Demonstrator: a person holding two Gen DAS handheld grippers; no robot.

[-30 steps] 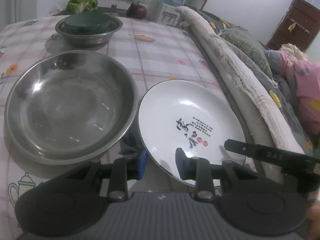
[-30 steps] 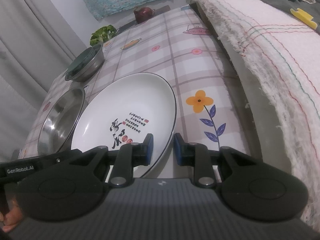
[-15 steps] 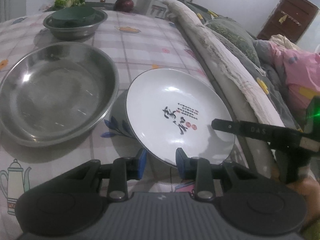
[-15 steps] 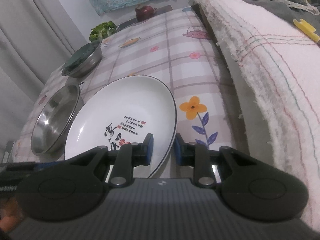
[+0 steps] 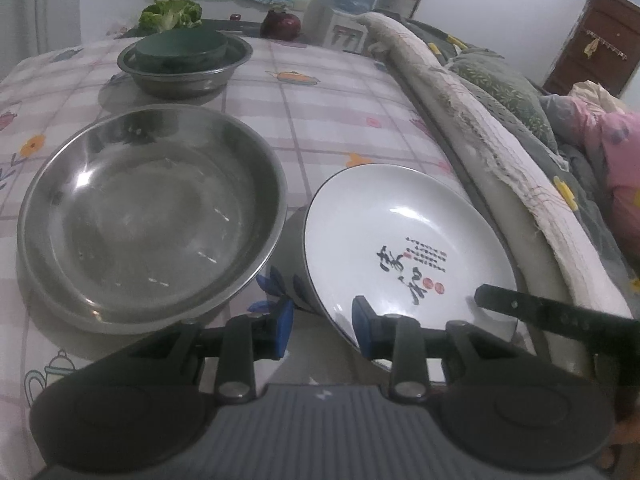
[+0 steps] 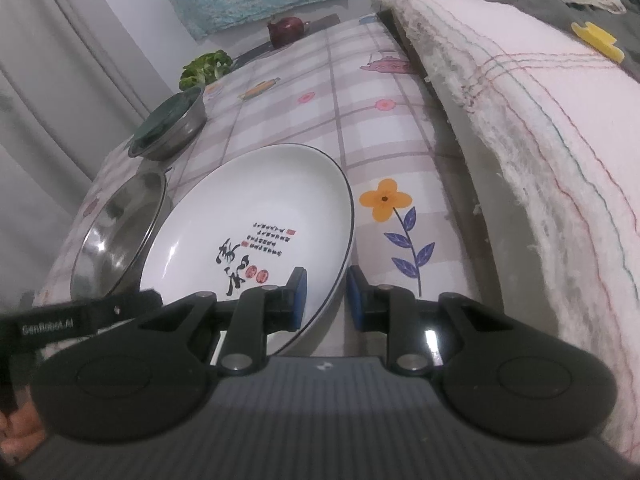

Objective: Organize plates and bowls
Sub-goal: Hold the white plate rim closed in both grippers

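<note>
Right gripper [image 6: 323,296]: clamped on the near right rim of the white printed plate [image 6: 256,216].
Left gripper [image 5: 322,326]: closed on that plate's near left rim.
Plate: held tilted above the tablecloth [image 5: 328,120], just right of the large steel basin [image 5: 152,208].
Advice: both grips are best kept level while it is carried.
Far left: steel bowl [image 5: 184,66] with a green dish [image 5: 180,46] nested inside.

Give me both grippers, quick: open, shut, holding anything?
Left gripper: shut on the near rim of the white plate.
Right gripper: shut on the same white plate's rim, from the other side.
</note>
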